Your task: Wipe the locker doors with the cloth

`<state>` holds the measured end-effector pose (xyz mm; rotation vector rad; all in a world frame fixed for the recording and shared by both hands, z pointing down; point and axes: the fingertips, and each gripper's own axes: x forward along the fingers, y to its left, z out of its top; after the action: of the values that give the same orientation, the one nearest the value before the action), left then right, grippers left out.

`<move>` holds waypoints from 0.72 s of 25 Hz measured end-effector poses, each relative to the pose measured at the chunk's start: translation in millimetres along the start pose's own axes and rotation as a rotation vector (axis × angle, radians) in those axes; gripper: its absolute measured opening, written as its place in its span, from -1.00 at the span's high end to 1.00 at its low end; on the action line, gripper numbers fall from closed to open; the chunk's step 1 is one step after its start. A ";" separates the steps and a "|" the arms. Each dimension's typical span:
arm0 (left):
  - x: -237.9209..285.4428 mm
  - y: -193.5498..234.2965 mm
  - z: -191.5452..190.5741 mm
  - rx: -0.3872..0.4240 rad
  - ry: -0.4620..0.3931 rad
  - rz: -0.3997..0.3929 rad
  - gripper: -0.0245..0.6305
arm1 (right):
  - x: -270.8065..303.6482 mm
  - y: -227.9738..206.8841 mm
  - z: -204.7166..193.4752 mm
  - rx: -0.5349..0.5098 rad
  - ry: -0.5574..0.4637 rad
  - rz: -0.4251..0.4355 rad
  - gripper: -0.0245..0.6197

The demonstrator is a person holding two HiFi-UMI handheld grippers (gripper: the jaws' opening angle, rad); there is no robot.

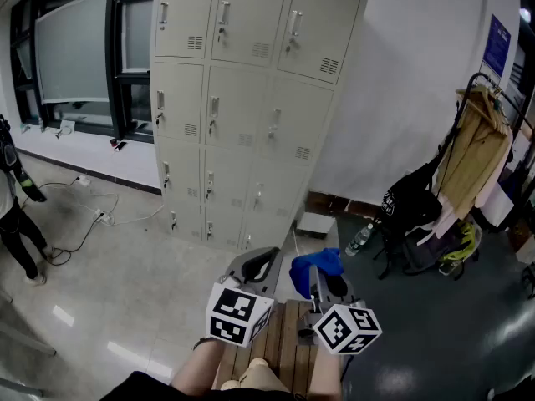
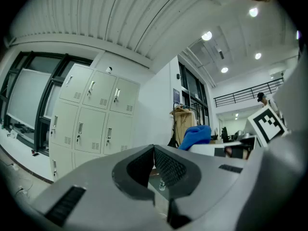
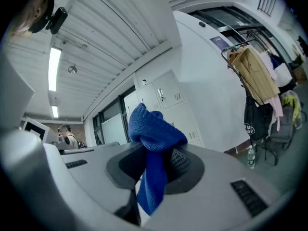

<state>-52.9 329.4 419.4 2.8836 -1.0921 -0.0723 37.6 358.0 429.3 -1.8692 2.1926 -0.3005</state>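
There it is, the right tongs [image 3: 156,160] clamped on the blue cloth [image 3: 155,131]. That gripper's own view shows it best: the cloth bunches above the jaws and a tail hangs down between them. The head view gives only a blue lump at the tips. Over to the left tongs [image 2: 154,150]: tips pinched together, nothing between them, plain in the left gripper view, while from the head they just look narrow. Both sit side by side, low in the head view, well apart from the lockers [image 1: 242,98], three columns of beige doors, all closed. The head view adds a person [image 1: 17,215] at its left edge and cables [image 1: 92,215] on the floor. A coat rack [image 1: 481,140] with bags stands right of the lockers, with a bottle [image 1: 359,239] on the floor near it
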 end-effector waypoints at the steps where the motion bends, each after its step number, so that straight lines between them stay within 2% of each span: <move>1: 2.2 1.9 -1.1 -0.003 0.003 0.006 0.90 | 1.6 -2.3 0.3 0.002 -0.002 -0.002 0.69; 4: 11.6 9.2 -6.8 -0.004 0.016 0.014 0.90 | 11.7 -10.8 -0.4 0.004 -0.006 -0.012 0.69; 8: 35.1 23.8 -14.4 0.036 0.029 0.026 0.90 | 40.0 -27.2 -2.2 -0.014 -0.003 -0.026 0.69; 14: 91.0 69.2 -7.9 0.016 0.017 0.079 0.90 | 108.7 -51.7 15.3 -0.042 -0.022 0.000 0.69; 18: 135.4 94.1 4.4 0.029 0.008 0.100 0.90 | 156.5 -67.2 33.8 -0.054 -0.032 0.039 0.69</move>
<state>-13.9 169.1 418.4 2.8462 -1.2445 -0.0403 87.8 192.9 410.1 -1.8433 2.2345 -0.2052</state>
